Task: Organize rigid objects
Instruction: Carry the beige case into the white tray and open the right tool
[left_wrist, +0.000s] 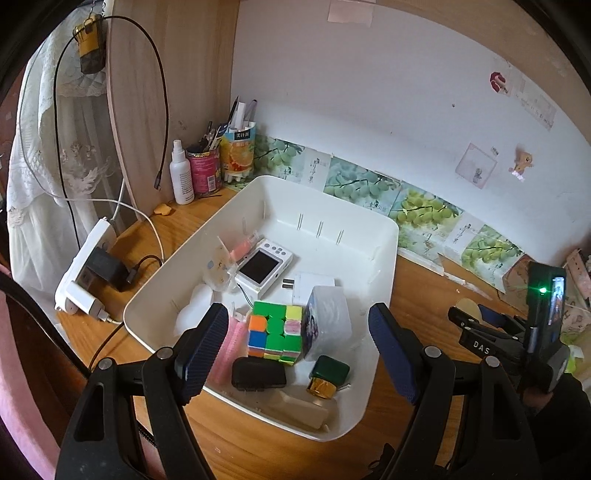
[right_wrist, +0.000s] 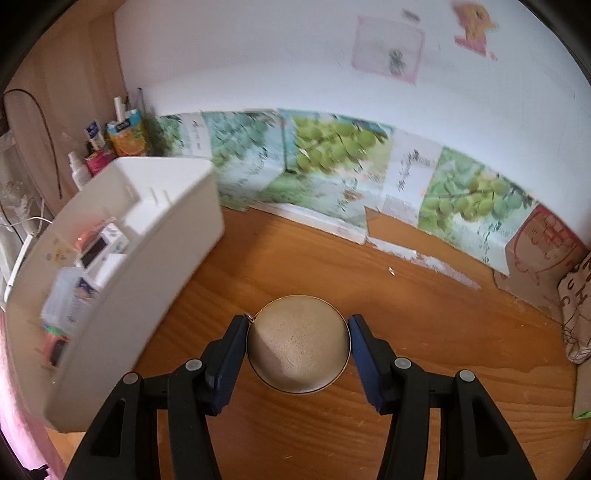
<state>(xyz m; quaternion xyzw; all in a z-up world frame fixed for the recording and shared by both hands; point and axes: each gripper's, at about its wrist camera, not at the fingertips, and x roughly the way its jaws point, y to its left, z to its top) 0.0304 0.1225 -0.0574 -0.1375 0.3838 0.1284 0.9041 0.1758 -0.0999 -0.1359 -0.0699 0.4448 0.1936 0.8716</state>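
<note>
A round, flat, matte-beige disc (right_wrist: 298, 346) is pinched between the right tongs (right_wrist: 298, 354) above the wooden desk (right_wrist: 424, 295), just right of the white plastic bin (left_wrist: 373, 373), over which the left tongs (left_wrist: 297, 354) gape empty.

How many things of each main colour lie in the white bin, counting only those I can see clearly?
In the white bin, left wrist view:
Multicoloured: 1, puzzle cube
White: 1, small camera
Black: 1, pouch
Green and gold: 1, bottle
Pink: 1, hair roller
Total: 5
</note>
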